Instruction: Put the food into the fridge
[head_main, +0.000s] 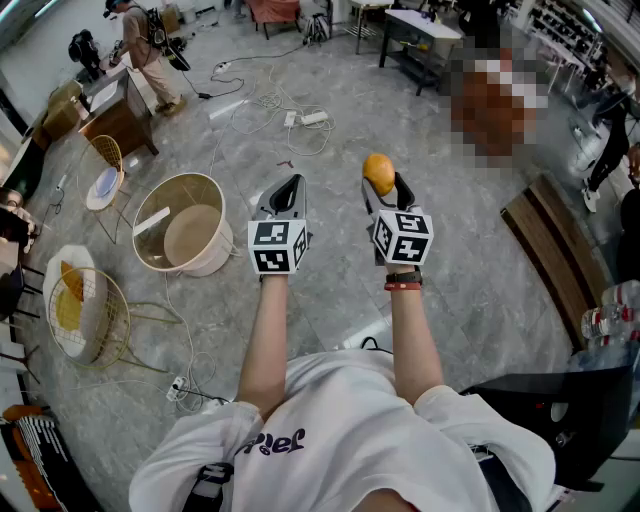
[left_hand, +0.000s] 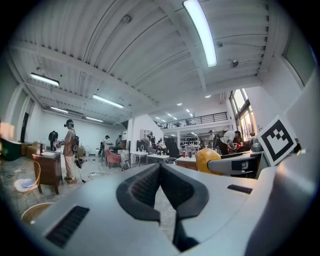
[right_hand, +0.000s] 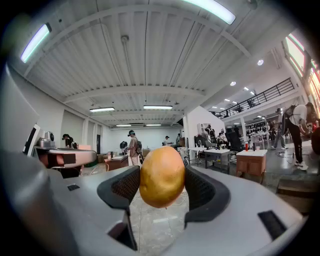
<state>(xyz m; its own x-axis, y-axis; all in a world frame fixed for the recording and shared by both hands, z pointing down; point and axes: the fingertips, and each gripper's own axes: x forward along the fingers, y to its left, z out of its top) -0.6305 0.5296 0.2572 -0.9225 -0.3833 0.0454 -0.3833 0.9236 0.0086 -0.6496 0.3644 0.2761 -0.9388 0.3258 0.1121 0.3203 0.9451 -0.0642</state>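
The right gripper (right_hand: 161, 186) is clamped on the round orange-yellow food (right_hand: 162, 172), which sits squeezed between its 2 pads, raised above the grey floor (head_main: 480, 300). The left gripper (left_hand: 160, 169), just beside it, has its jaws pressed together on nothing.

Below me, a grey stone floor (head_main: 480, 290) surrounds a round beige tub (head_main: 205, 262). Cables (head_main: 270, 105) trail beyond it, a wire chair (head_main: 90, 315) sits left of it, and a wooden bench (head_main: 555, 260) lies far right. Strip lights (left_hand: 200, 30) line the white ceiling (right_hand: 145, 45).
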